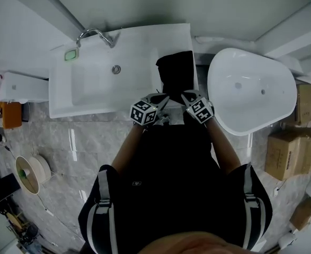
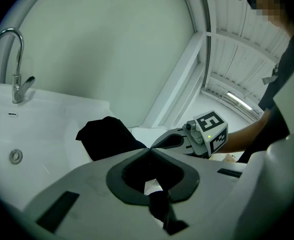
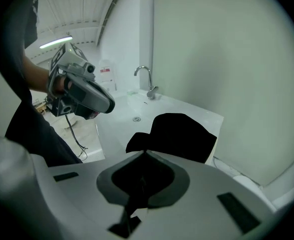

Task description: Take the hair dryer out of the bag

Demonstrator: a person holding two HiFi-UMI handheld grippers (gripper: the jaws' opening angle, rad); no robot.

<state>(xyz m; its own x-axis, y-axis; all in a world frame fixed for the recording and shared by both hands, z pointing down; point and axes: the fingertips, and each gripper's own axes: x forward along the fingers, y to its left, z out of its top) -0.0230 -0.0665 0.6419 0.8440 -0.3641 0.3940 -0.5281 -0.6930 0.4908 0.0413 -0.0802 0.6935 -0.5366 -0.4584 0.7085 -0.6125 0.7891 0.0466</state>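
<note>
The task is at its very beginning, as I judge it. The black bag [image 1: 176, 73] lies on the flat right part of the washbasin [image 1: 136, 41], beside the bowl. The hair dryer is not visible in any view, so I suppose it is inside the bag. Everything is left to do: open the bag, reach in, and bring the dryer out. The left gripper [image 1: 163, 97] and the right gripper [image 1: 185, 95] hover side by side at the near edge of the bag. Both have their jaws fully closed, tip against tip, with nothing between them. Whether the tips touch the bag, I cannot tell.
</note>
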